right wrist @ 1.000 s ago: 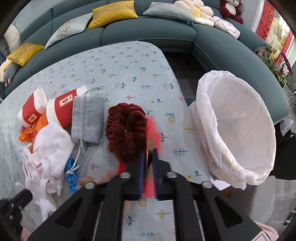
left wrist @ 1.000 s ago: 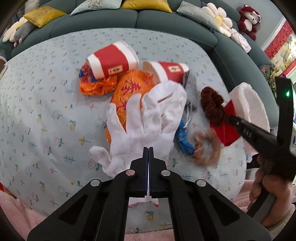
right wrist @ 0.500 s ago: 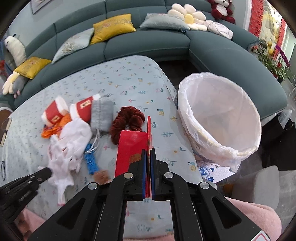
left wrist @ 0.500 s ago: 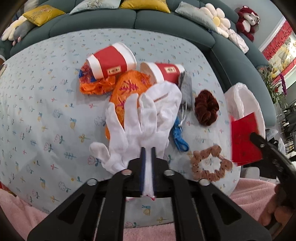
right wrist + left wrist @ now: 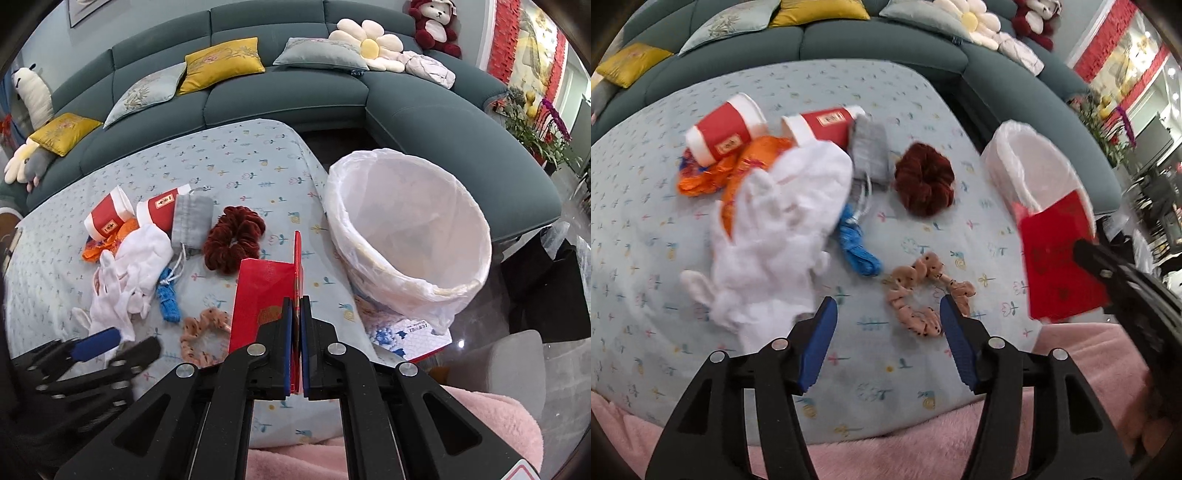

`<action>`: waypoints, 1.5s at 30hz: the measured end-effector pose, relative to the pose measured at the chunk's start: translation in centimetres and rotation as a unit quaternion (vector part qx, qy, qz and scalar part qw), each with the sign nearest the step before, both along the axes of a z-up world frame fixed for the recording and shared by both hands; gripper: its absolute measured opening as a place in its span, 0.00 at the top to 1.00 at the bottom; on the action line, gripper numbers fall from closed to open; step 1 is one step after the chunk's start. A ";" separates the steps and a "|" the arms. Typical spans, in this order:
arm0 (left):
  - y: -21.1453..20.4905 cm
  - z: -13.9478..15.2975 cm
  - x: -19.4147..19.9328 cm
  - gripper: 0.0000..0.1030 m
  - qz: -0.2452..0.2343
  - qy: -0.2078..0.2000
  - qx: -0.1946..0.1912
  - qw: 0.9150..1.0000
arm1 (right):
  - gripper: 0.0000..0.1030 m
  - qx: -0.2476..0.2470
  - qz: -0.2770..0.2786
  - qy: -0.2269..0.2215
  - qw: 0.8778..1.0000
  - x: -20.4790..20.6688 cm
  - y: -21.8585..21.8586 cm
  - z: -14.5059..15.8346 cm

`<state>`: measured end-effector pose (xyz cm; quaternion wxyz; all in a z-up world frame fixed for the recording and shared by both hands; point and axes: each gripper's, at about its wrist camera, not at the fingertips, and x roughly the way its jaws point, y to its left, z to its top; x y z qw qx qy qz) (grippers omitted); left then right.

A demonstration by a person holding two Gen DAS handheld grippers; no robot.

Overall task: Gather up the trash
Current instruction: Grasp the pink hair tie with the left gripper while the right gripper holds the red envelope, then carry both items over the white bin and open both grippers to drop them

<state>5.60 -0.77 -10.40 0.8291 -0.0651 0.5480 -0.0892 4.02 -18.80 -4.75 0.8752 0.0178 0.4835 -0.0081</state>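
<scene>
Right gripper [image 5: 295, 347] clamped tight on the red envelope [image 5: 264, 295] – bin [image 5: 461, 291] just right of its fingers, looks empty. Left gripper [image 5: 886, 314] jaws opening, nothing between them; pink scrunchie [image 5: 923, 295] beside the right fingertip. Cups [image 5: 720, 133], glove [image 5: 783, 221], wrappers [image 5: 713, 177] all left.

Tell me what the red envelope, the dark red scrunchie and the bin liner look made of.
Red envelope: likely matte paper or thin card, flat with a crisp fold.
Dark red scrunchie: probably velvet-like fabric, plush, deeply ruffled folds.
Bin liner: thin translucent white plastic film, wrinkled and draped over the rim.
</scene>
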 end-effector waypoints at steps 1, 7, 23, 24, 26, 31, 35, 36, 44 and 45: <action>-0.5 -1.1 0.5 0.47 0.008 0.014 0.008 1.000 | 0.96 0.001 0.000 0.001 1.000 -0.1 -0.2 0.0; -2.3 -3.6 1.9 0.51 0.019 0.035 0.024 0.999 | 0.96 0.012 -0.008 0.008 1.000 -0.5 -1.6 -0.7; -4.5 -0.9 1.8 0.93 -0.007 0.013 0.032 0.999 | 0.96 0.031 -0.020 -0.004 0.999 -0.3 -3.4 -0.1; -4.8 0.0 1.8 0.93 -0.009 0.004 0.029 1.000 | 0.96 0.030 -0.022 -0.009 0.999 -0.2 -3.7 0.2; -5.1 1.1 2.0 0.93 -0.013 -0.007 0.025 1.000 | 0.96 0.029 -0.026 -0.017 0.999 -0.1 -4.4 0.8; -7.3 4.1 3.0 0.93 -0.028 -0.034 0.014 0.999 | 0.96 0.022 -0.042 -0.045 0.998 0.6 -7.3 2.8; -10.0 5.8 4.5 0.93 -0.045 -0.049 -0.002 0.998 | 0.96 0.029 -0.055 -0.054 0.997 1.9 -10.3 3.7; -10.9 6.2 5.2 0.93 -0.051 -0.051 -0.010 0.997 | 0.96 0.025 -0.058 -0.055 0.996 2.5 -11.3 3.8; -16.4 7.3 8.7 0.93 -0.086 -0.055 -0.029 0.994 | 0.96 0.017 -0.081 -0.050 0.995 6.0 -16.3 3.1; -16.9 7.1 9.3 0.93 -0.089 -0.054 -0.029 0.994 | 0.96 0.016 -0.082 -0.049 0.995 6.3 -16.6 2.9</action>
